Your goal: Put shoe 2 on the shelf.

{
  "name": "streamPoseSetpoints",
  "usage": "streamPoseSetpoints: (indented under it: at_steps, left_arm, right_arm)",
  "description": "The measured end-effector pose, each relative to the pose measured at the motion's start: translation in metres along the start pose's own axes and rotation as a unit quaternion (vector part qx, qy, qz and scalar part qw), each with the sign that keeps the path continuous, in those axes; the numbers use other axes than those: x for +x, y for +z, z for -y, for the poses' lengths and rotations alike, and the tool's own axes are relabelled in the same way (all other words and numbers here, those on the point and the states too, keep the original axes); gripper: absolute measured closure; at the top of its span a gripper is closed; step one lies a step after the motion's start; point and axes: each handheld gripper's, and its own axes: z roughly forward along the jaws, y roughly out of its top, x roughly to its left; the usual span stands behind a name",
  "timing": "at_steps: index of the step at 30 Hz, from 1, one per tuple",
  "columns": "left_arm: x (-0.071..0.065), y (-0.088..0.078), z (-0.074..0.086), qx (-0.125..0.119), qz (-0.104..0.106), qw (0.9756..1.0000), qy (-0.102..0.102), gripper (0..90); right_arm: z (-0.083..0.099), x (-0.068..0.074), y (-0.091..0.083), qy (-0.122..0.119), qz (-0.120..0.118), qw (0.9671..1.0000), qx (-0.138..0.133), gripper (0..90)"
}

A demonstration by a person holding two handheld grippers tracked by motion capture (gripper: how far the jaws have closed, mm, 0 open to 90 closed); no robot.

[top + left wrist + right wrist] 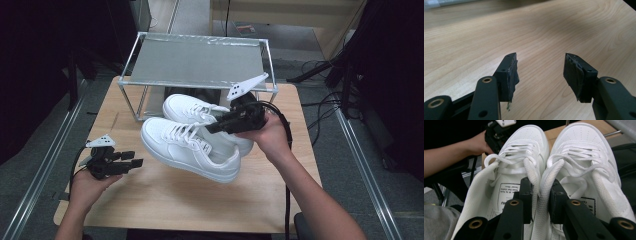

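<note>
1. The pair of white sneakers (192, 142) hangs side by side in the air above the middle of the worktop (165, 205), lifted clear of its surface. In the high view their long axes run diagonally, with the toes toward the upper left and the heels toward the lower right. The toes sit slightly higher in that view than the heels.
2. The right hand-held gripper (540, 195) holds both sneakers at once. One jaw sits inside each shoe, and the two inner collar walls are pinched together between them, as the right gripper view shows.
3. The right hand (270, 135) carries that gripper from the heel side, with its cable trailing down along the forearm.
4. The left hand-held gripper (131, 159) stands wide with nothing between its jaws. It hovers low over the left part of the worktop, well apart from the sneakers' toes.
5. Just beyond the toes stands a metal-framed rack (195, 60) with a flat grey top, set at the far edge of the worktop.
6. Bare wood lies below and in front of the sneakers, giving open room toward the near edge and toward the left.
</note>
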Motion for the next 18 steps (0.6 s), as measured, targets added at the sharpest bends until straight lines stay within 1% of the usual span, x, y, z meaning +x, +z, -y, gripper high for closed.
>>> streamPoseSetpoints:
  at_steps: [3,5,10,12,14,17,18]
  left_arm:
    - [0.001,-0.001,0.001,0.003,0.000,1.0000,0.000,45.0]
    - [0.001,-0.001,0.000,0.000,0.000,1.0000,-0.002,44.9]
    - [0.001,0.000,0.000,0.003,0.003,1.0000,0.002,44.8]
    - [0.000,0.000,0.000,0.000,0.002,1.0000,0.001,44.8]
    - [0.000,0.000,0.000,0.000,0.004,1.0000,0.001,44.8]
    - [0.000,0.001,0.000,0.001,0.007,1.0000,0.001,44.8]
    - [0.000,0.001,0.000,-0.001,0.011,0.9999,0.001,44.8]
  right_arm:
    - [-0.009,0.000,-0.005,-0.002,0.000,1.0000,-0.008,77.5]
    - [-0.015,0.000,-0.008,-0.003,-0.001,0.9999,-0.013,77.5]
    - [-0.033,0.002,-0.018,-0.011,-0.002,0.9998,-0.019,77.5]
    - [-0.040,0.001,-0.022,-0.010,-0.003,0.9997,-0.022,77.5]
    - [-0.046,-0.001,-0.024,-0.001,-0.004,0.9997,-0.025,77.5]
    - [-0.057,-0.002,-0.027,0.007,0.007,0.9994,-0.032,77.6]
    - [-0.061,-0.003,-0.028,0.006,0.012,0.9993,-0.035,77.6]
